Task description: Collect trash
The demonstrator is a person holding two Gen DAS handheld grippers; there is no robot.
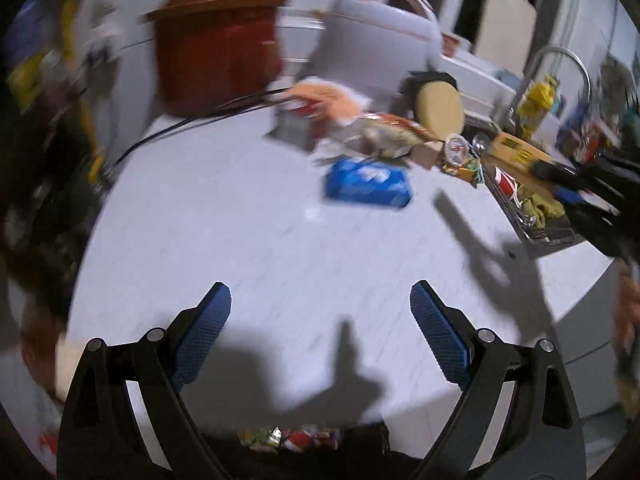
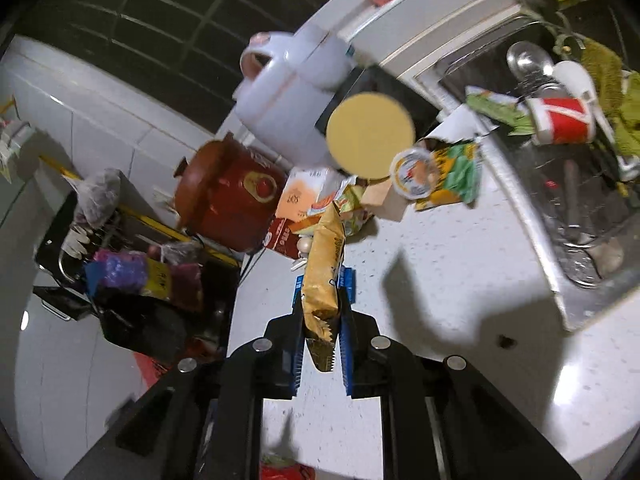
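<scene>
At the far left of the white counter (image 1: 248,216) a brown lidded pot (image 1: 216,44) stands against the wall, with a black cord (image 1: 188,120) running out from its base across the surface. Just right of it is a white rice cooker (image 1: 380,36), and in front of both lies a loose heap of wrappers and cartons (image 1: 340,116), blurred in the left wrist view. A blue packet (image 1: 368,182) lies flat on the counter a little forward of that heap, apart from it. Below, in the foreground, the left gripper (image 1: 320,304) hangs over bare counter with its blue-padded fingers (image 1: 202,332) spread wide and nothing between them. Further right a round tan disc (image 1: 440,110) stands on edge near a small round foil-lidded cup (image 1: 456,148). Beyond those the sink (image 2: 580,208) holds a red paper cup (image 2: 562,118), a metal ladle (image 2: 528,60) and yellow-green cloths (image 2: 612,80), with a curved tap (image 1: 560,56) above. At the right the right gripper (image 2: 323,284) is clamped on a tan snack wrapper (image 2: 326,272), its pads pressing the bag from both sides, the bag's jagged end (image 2: 322,350) hanging back between the fingers and its other end reaching forward toward the heap. The wrapper is lifted above the counter, in front of the sink's near edge.
</scene>
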